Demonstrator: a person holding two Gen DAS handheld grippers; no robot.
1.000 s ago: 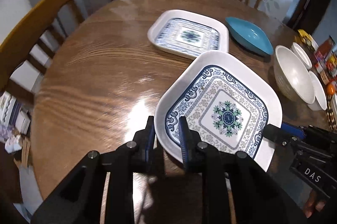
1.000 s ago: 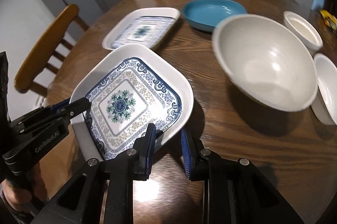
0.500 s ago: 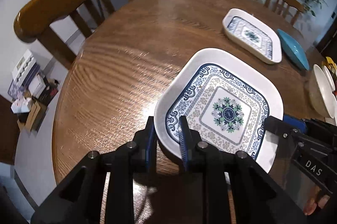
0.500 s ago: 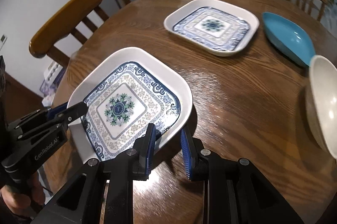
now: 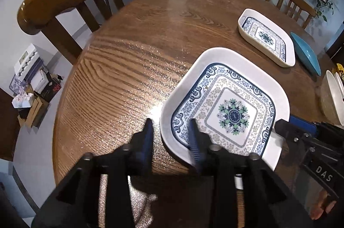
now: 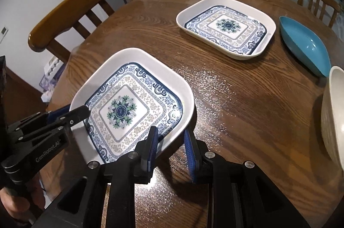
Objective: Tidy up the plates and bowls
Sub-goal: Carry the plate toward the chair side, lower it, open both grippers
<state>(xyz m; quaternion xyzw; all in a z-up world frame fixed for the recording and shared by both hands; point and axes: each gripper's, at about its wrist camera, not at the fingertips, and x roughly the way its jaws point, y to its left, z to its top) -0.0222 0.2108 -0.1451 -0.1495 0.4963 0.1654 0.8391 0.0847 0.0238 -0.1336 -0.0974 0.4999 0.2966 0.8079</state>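
Since the earlier frame, both grippers have spread apart. Left gripper (image 5: 171,131) and right gripper (image 6: 171,139) each straddle a rim of the square white plate with blue floral pattern (image 6: 129,107) without pinching it; it sits near the round wooden table's (image 6: 247,99) near edge. A matching square patterned plate (image 6: 226,27) lies toward the far edge.
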